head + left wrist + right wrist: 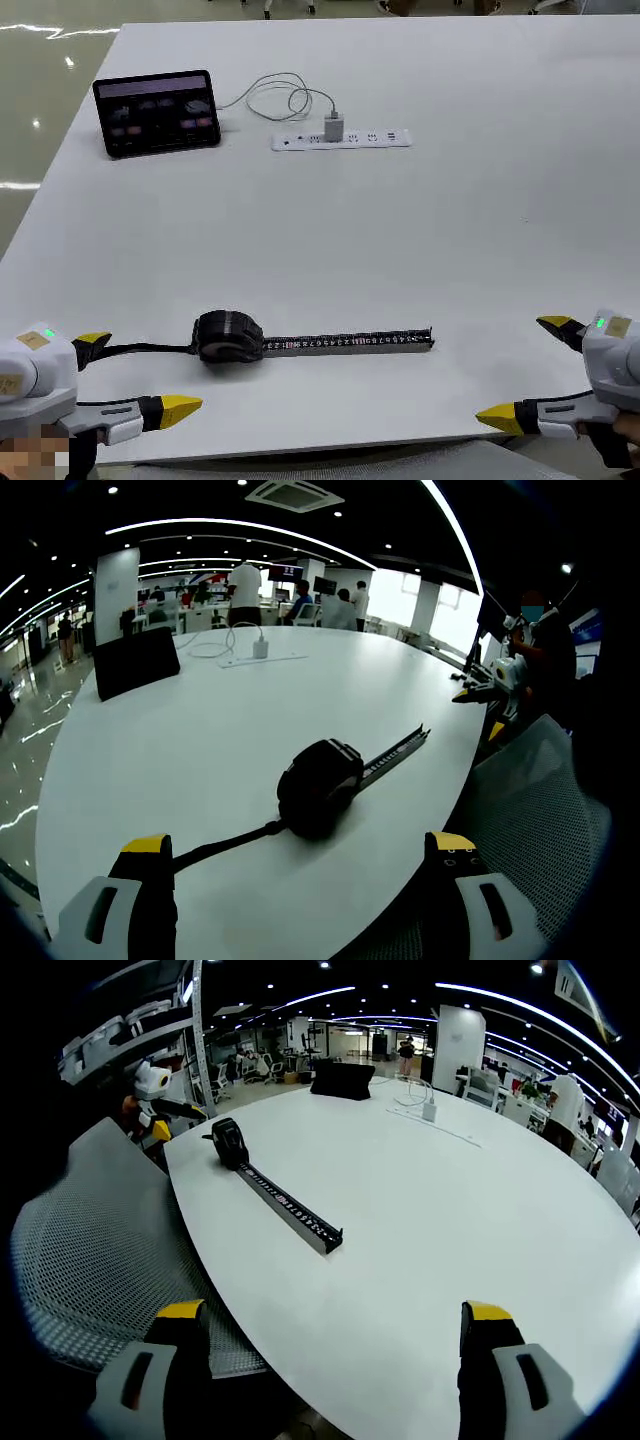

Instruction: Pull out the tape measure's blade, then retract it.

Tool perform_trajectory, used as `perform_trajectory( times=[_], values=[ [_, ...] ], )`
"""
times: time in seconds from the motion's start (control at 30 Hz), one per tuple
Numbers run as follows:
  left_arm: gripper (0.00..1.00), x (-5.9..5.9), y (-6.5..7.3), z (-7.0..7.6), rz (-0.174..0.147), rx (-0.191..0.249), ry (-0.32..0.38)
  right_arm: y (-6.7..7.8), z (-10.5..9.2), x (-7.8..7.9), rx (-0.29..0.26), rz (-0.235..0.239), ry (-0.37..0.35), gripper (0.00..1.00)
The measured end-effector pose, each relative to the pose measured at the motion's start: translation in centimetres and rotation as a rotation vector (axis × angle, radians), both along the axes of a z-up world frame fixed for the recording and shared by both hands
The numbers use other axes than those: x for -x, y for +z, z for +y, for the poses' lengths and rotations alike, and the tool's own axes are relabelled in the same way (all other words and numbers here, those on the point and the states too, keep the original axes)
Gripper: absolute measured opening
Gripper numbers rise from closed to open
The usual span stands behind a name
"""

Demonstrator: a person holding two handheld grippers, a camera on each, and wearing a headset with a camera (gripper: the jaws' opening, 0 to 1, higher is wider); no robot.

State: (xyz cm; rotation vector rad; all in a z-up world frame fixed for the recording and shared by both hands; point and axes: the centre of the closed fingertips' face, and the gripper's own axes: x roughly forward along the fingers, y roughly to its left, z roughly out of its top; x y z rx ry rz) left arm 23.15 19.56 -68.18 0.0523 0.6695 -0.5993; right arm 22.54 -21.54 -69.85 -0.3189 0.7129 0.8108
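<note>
Black tape measure case (229, 336) lower centre, blade (350, 342) running rightward; nearer my left gripper (145, 372) than right gripper (518, 368), both spread.

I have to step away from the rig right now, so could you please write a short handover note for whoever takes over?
Left gripper: open, holding nothing, at the front left of the table. The strap reaches toward it.
Right gripper: open, holding nothing, at the front right, apart from the blade's tip.
The tape measure case lies on the table between them. Its blade is out, flat on the table, with the tip toward the right gripper.
Done: the blade is pulled out.
Left: retract it. Neither gripper grips the tape. Whether a lock is set cannot be seen.
</note>
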Motion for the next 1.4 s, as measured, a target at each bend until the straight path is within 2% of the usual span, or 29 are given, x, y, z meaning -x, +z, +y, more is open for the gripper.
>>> perform_trajectory(
  times=[0.3, 0.37, 0.43, 0.67, 0.77, 0.9, 1.07, 1.13, 1.17, 1.23, 1.3, 1.4],
  values=[
    [1.0, -0.3, 0.3, -0.4, -0.005, 0.003, 0.0, 0.4, -0.3, -0.3, 0.001, -0.012, -0.011, 1.0],
    [1.0, -0.4, 0.2, -0.6, -0.003, 0.006, 0.001, 0.8, -0.3, -0.5, -0.019, -0.015, -0.025, 1.0],
    [1.0, -0.6, 0.2, -1.0, 0.011, 0.022, 0.016, 1.1, -0.2, -0.6, -0.007, -0.023, -0.026, 1.0],
    [1.0, -1.6, 1.1, -2.9, 0.0, 0.014, -0.004, 1.3, 0.4, -0.5, 0.007, -0.022, -0.013, 1.0],
    [1.0, -2.0, 1.4, -3.5, 0.009, 0.02, -0.004, 1.4, 0.5, -0.5, 0.016, -0.022, -0.007, 1.0],
    [1.0, -2.6, 2.1, -4.2, 0.01, 0.002, -0.007, 1.2, 0.4, -0.4, 0.027, -0.02, 0.006, 1.0],
    [1.0, -3.6, 2.8, -5.0, 0.006, 0.008, 0.02, 1.0, 0.4, -0.8, 0.032, -0.026, 0.017, 1.0],
    [1.0, -3.9, 2.4, -5.5, 0.015, 0.009, 0.032, 1.0, 0.5, -1.0, 0.032, -0.026, 0.021, 1.0],
    [1.0, -3.9, 2.0, -5.5, 0.033, 0.0, 0.039, 1.0, 0.5, -1.0, 0.034, -0.026, 0.025, 1.0],
    [1.0, -4.3, 1.6, -5.9, 0.033, -0.003, 0.053, 1.0, 0.8, -1.1, 0.034, -0.025, 0.033, 1.0],
    [1.0, -4.4, 1.2, -6.4, 0.052, -0.004, 0.06, 0.8, 0.9, -1.2, 0.035, -0.02, 0.042, 1.0],
    [1.0, -4.7, 0.6, -6.6, 0.051, -0.008, 0.087, 0.8, 1.2, -1.5, 0.038, -0.025, 0.055, 1.0]
  ],
)
